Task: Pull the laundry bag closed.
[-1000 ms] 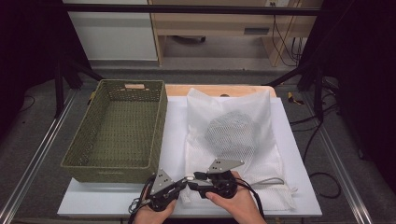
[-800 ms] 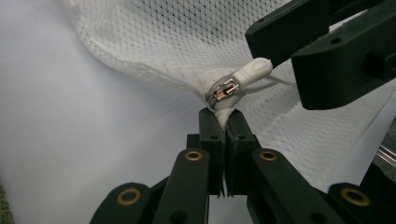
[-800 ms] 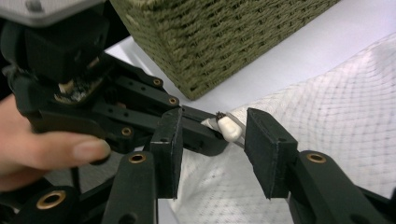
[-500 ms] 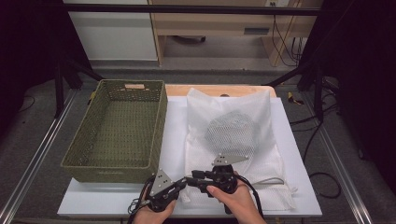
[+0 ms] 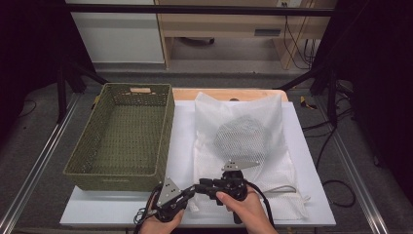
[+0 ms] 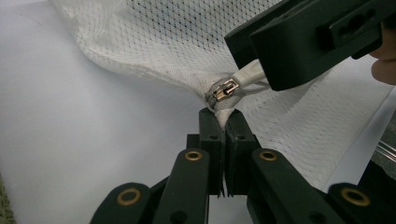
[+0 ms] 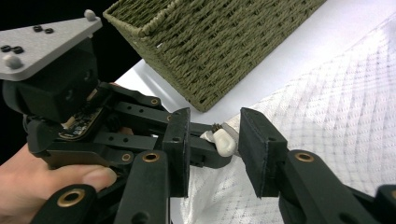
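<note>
At the far left we see a green woven basket on the white counter, with a white mesh bag lying just to its right and reaching to the near edge. Something grey and rounded sits inside the bag; we cannot make out what it is through the mesh.

At the near edge, our left gripper has its jaws together, clamped on the bag's near left corner, right under the zipper slider. In the left gripper view the fabric is pinched between the two black pads and pulled up into a small peak.

Just right of it, our right gripper points left toward the same corner. Its jaws have just been closing, and they stand a little apart with the white zipper pull between them. In the right gripper view there is a gap between the pull and the right jaw, so the pull seems not yet gripped.
</note>
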`<state>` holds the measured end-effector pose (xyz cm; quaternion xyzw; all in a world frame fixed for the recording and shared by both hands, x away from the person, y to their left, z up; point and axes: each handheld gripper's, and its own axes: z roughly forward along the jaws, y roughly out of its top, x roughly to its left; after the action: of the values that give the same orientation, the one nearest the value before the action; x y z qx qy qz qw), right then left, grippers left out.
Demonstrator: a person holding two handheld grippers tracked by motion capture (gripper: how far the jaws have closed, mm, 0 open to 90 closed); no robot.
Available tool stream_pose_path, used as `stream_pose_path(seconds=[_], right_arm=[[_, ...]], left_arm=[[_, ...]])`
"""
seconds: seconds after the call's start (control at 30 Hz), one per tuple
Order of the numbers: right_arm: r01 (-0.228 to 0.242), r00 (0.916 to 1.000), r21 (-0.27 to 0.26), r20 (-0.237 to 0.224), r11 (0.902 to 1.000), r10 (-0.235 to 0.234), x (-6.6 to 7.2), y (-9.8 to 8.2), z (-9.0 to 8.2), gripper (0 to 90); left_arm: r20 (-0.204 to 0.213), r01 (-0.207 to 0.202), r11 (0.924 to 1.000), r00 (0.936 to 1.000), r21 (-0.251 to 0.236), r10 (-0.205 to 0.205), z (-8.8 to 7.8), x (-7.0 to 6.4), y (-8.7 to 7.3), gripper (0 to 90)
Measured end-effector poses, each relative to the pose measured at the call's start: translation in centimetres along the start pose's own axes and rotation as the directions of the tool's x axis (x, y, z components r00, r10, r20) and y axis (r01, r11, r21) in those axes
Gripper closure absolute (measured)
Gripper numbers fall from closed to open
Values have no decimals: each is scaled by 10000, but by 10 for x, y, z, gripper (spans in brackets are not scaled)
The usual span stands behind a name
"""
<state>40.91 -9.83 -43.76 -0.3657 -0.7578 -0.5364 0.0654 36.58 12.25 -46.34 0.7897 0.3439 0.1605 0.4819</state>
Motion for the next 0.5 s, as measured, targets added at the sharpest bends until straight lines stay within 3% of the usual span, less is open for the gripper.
stream_pose_path(seconds=[0.5], right_arm=[[-479,9983,106,-329,9988,482,-2,-2,1,718]], left_arm=[[-4,-61,9999,10000,-90,61,0,0,1,875]])
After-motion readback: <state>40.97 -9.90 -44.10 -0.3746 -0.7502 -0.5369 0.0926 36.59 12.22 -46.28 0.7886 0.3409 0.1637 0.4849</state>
